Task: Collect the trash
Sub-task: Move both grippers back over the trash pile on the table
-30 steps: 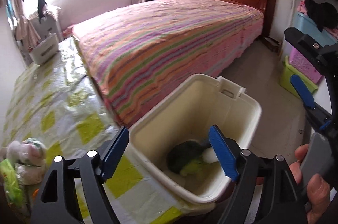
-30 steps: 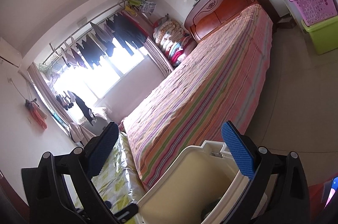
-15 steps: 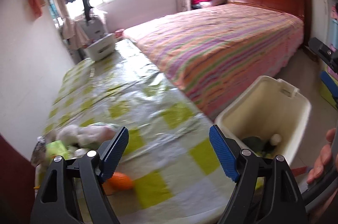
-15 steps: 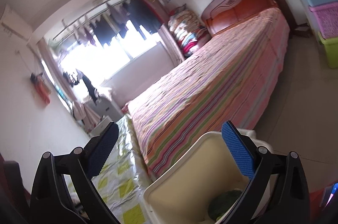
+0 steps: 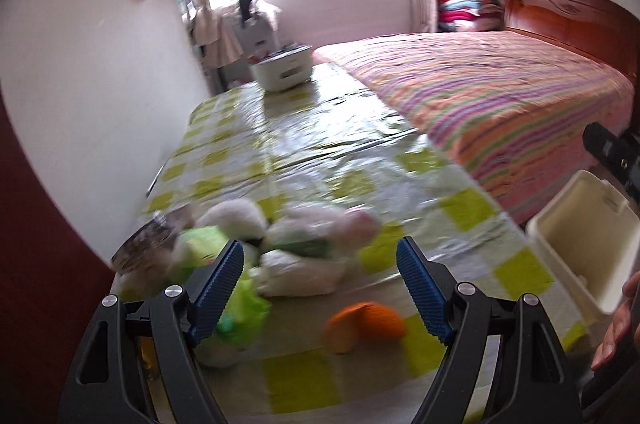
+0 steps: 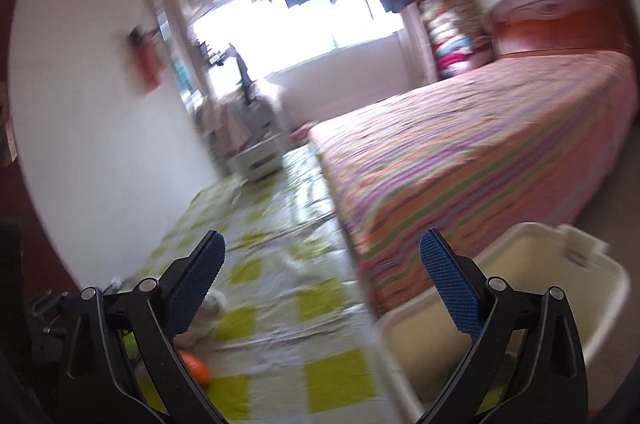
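Observation:
A blurred pile of trash lies on the yellow-checked table: crumpled white plastic bags, a green wrapper and an orange peel. My left gripper is open and empty, just above and in front of the pile. The cream bin stands off the table's right edge. My right gripper is open and empty, over the table beside the bin; the orange peel shows low left.
A striped bed runs along the table's right side with a wooden headboard. A white box sits at the table's far end. A white wall borders the left. My hand shows at the right edge.
Both grippers have swung left, away from the bin and toward the trash pile on the table. The left one now faces the pile closely. Both stay open.

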Demonstrator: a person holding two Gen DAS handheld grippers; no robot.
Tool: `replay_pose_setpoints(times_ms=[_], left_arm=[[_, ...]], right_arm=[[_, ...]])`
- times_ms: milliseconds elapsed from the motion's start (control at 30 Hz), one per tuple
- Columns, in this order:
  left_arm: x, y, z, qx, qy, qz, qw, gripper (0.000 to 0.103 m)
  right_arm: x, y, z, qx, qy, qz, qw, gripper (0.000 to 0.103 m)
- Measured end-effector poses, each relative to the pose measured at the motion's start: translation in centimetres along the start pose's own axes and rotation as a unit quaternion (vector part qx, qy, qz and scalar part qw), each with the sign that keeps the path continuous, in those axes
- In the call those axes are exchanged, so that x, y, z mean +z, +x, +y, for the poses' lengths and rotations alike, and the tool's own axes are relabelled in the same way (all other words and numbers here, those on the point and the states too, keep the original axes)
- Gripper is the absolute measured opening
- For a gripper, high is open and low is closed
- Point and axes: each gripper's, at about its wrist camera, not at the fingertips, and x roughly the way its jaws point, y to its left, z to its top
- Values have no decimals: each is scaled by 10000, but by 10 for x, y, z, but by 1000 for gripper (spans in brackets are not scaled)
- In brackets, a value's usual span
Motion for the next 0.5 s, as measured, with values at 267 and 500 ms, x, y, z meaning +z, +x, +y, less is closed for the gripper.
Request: replay_pose_setpoints(times_ms=[267, 500], left_arm=[[-12, 10, 58, 393, -524, 156, 9977, 77], [-18, 19, 93, 586, -814, 262, 9946, 77]], right_arm=[[18, 44, 77, 1107, -831, 386, 9896, 96], [5, 81, 105, 1647, -976, 918, 9772, 96]])
